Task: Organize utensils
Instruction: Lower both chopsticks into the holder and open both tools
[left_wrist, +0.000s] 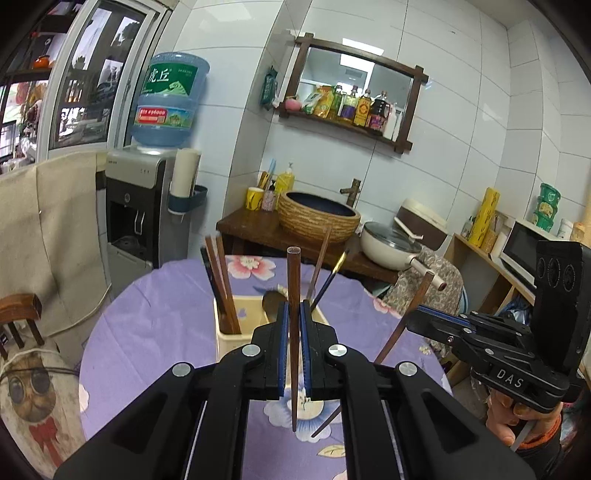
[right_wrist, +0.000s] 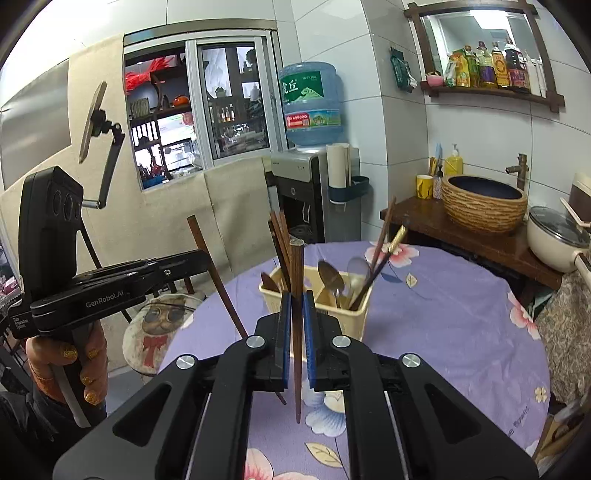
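Note:
A cream utensil holder (left_wrist: 236, 341) (right_wrist: 351, 314) stands on the purple flowered tablecloth. It holds brown chopsticks (left_wrist: 221, 284) (right_wrist: 280, 247) in one compartment, and spoons (right_wrist: 330, 278) with more sticks in the other. My left gripper (left_wrist: 294, 314) is shut on a brown chopstick (left_wrist: 293, 280), held upright in front of the holder. My right gripper (right_wrist: 294, 306) is shut on another brown chopstick (right_wrist: 296, 266), also upright. Each gripper shows in the other's view with its tilted chopstick: the right one (left_wrist: 417, 317) and the left one (right_wrist: 207, 258).
The round table (left_wrist: 155, 325) (right_wrist: 443, 314) carries the holder. Behind are a water dispenser (left_wrist: 140, 206), a wooden counter with a woven basin (left_wrist: 317, 218), a lidded pan (left_wrist: 391, 243) and a microwave (left_wrist: 524, 243). A cat-print stool (right_wrist: 155, 332) stands at the left.

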